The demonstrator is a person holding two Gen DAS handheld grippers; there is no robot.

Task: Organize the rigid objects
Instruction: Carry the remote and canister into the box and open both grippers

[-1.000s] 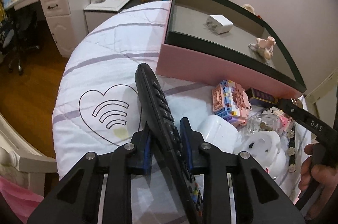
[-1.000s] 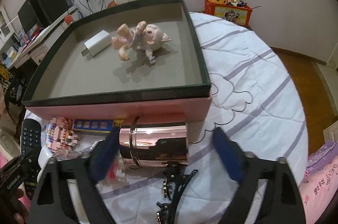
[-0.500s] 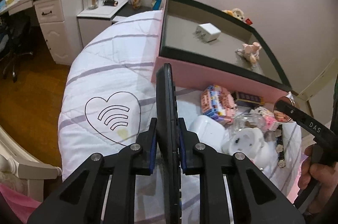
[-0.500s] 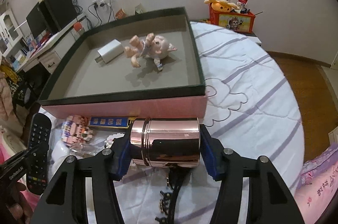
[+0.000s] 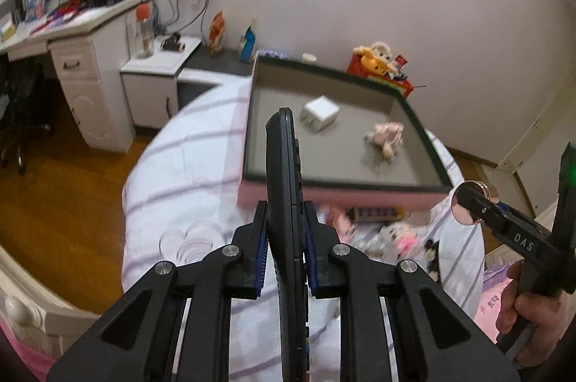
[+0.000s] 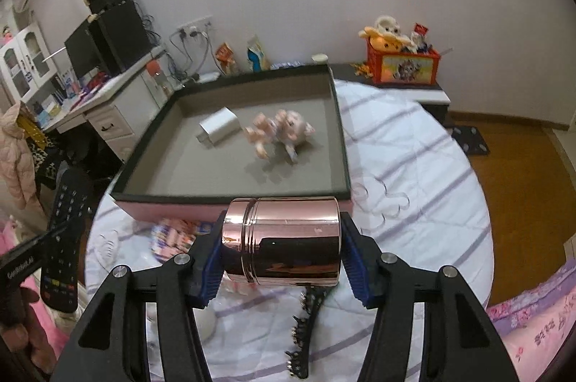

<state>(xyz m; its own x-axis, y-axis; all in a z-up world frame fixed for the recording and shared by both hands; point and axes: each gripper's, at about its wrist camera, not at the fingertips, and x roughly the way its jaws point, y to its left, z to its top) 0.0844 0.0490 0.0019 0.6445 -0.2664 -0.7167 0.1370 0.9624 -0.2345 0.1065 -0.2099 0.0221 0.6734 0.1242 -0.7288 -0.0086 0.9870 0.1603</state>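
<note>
The left gripper (image 5: 284,248) jaws pinch a black remote (image 5: 286,187) on edge; the right gripper (image 6: 280,256) jaws clamp a shiny pink tin (image 6: 282,239) lying sideways — both held above the bed (image 6: 414,166). At twelve o'clock sits the pink box (image 6: 230,207) — inside, a white charger (image 6: 219,126) and a doll (image 6: 280,131).

A black remote control (image 5: 286,187) stands on edge at the frame's centre. A shiny rose-gold metal canister (image 6: 282,239) lies sideways, lower centre. Behind sits a pink, dark-rimmed box (image 6: 230,200) holding a white charger (image 6: 219,126) and doll (image 6: 282,131).
</note>
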